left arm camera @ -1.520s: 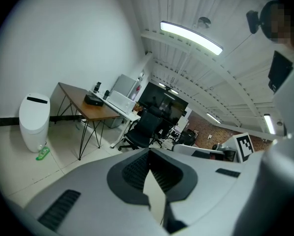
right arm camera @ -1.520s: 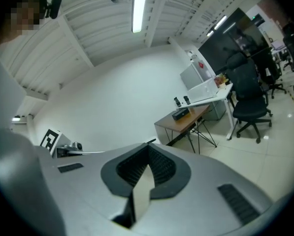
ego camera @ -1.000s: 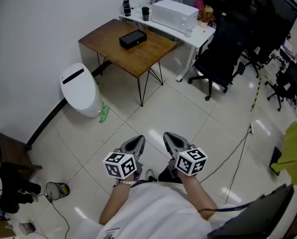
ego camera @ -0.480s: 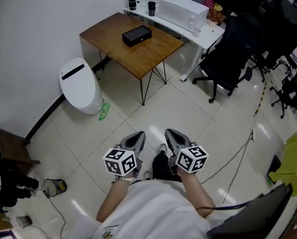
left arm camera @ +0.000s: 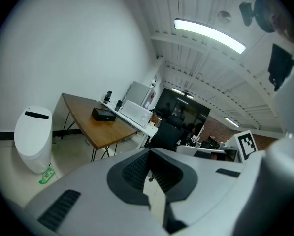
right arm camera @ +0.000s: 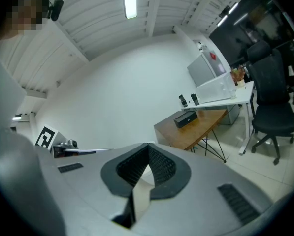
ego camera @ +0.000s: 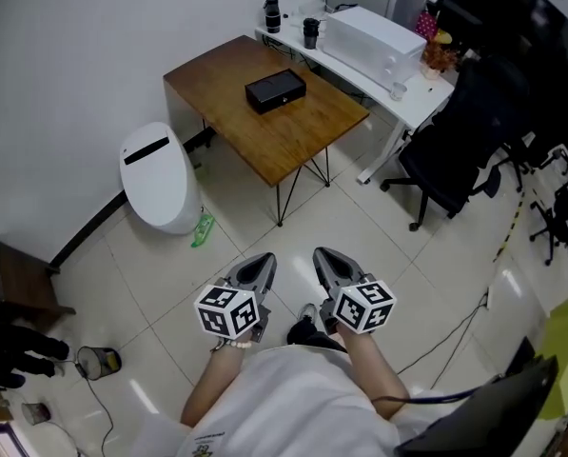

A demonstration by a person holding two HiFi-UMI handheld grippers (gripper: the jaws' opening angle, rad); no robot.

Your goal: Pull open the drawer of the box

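The wooden surface [ego camera: 264,112] sat closer and more central in the head view than a second before, so the person was likely walking toward it. The black box [ego camera: 276,90] lay on it, well out of reach, its drawer apparently not yet pulled. The left claw [ego camera: 262,264] and right claw [ego camera: 323,258] were pinched together, empty.

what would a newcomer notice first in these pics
Low in the head view, the left gripper and right gripper, each with a marker cube, are held side by side, shut and empty. Farther off, a black box sits on a wooden table by the wall, a white bin beside it.
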